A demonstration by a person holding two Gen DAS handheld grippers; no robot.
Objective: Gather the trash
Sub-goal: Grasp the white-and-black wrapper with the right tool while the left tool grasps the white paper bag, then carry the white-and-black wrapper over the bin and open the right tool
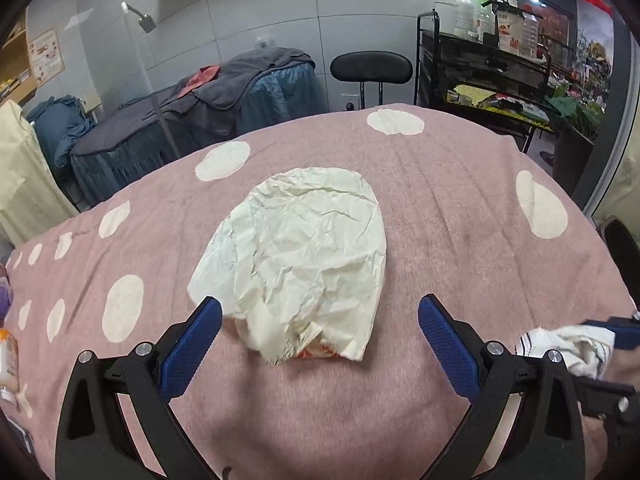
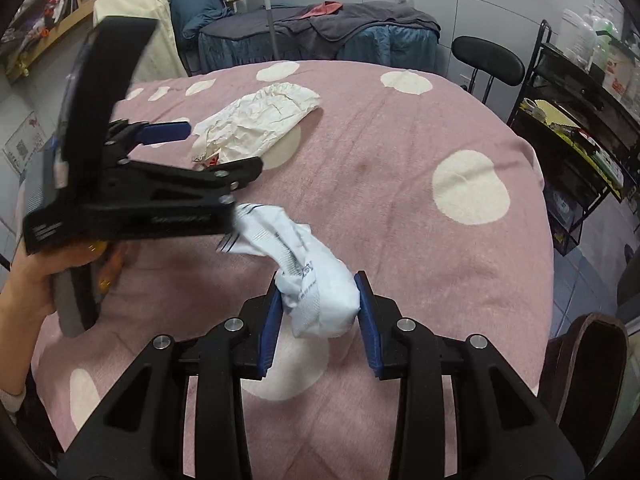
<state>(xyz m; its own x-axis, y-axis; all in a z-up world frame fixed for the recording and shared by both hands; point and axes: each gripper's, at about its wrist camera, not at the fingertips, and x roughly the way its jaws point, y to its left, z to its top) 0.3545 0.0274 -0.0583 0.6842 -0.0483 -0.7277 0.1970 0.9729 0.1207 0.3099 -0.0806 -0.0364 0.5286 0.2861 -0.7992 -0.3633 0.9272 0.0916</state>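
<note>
A large crumpled cream paper wrapper (image 1: 304,240) lies on the pink dotted blanket (image 1: 460,220). My left gripper (image 1: 320,304) is open, its blue fingers wide on either side of the paper's near end, which shows some red print. My right gripper (image 2: 319,280) is shut on a crumpled white printed wrapper (image 2: 316,296), held just above the blanket (image 2: 400,160); its loose tail trails left. In the right wrist view a hand (image 2: 28,280) holds the left gripper (image 2: 216,148) at the cream paper (image 2: 256,120). The white wrapper (image 1: 568,344) shows at the left wrist view's right edge.
Beyond the blanket's far edge stand a black stool (image 1: 372,66), a black wire cart with bottles (image 1: 480,60) on the right, and a second bed under grey towels (image 1: 200,100) on the left. A small bottle (image 1: 8,360) lies at the blanket's left edge.
</note>
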